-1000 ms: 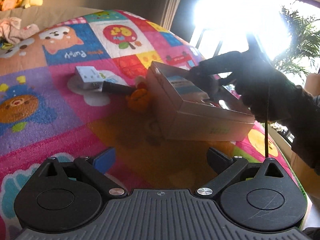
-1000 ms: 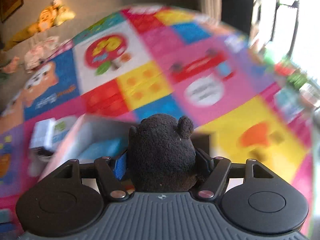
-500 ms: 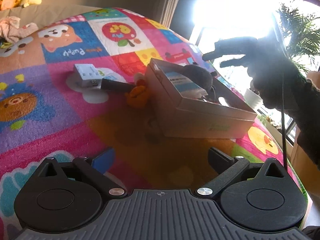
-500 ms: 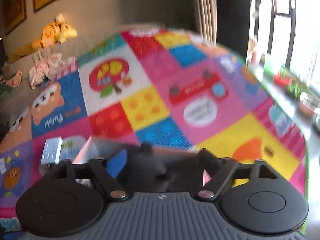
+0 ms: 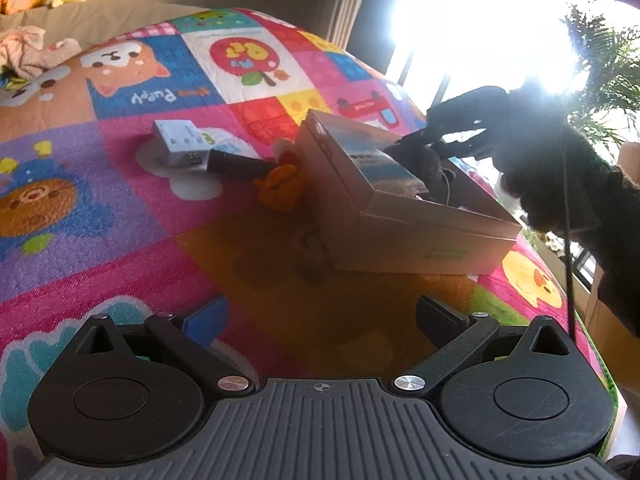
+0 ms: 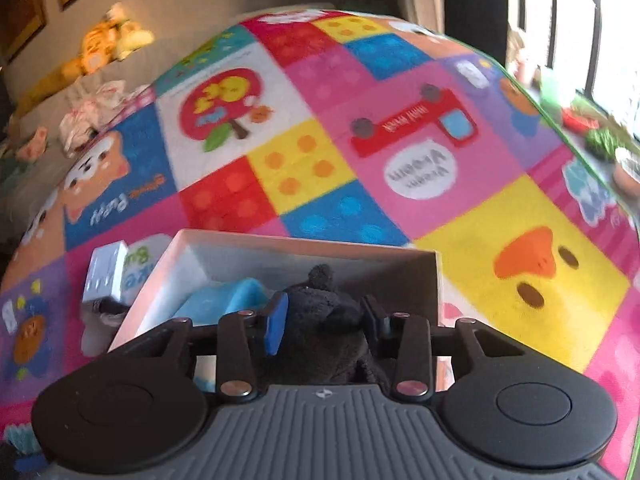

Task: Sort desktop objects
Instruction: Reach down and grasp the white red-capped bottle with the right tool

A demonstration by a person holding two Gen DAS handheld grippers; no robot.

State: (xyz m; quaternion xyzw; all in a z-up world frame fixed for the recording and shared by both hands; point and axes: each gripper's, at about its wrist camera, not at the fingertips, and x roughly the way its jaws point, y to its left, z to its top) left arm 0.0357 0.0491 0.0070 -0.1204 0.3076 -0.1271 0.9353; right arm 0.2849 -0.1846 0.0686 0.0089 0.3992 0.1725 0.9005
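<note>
Meanwhile the right tool (image 6: 322, 320) is closing around the black plush (image 6: 328, 320) inside the box (image 6: 304, 246).

Black gripper (image 6: 322, 322), ribbed grey housing, silver screws, one blue pad, dark sleeve (image 5: 624, 248)

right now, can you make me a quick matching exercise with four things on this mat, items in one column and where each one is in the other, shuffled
Things:
1. dark plush toy
2. orange plush toy
3. white adapter box
4. blue packet

Places:
A. on the mat, against the outside of the cardboard box
B. inside the cardboard box, left of the dark toy in the right wrist view
C. on the mat, apart from the cardboard box, beside a black stick-shaped thing
D. in the cardboard box, between the closing jaws of the right gripper

Pairs: 1-D, 2-A, 3-C, 4-B
</note>
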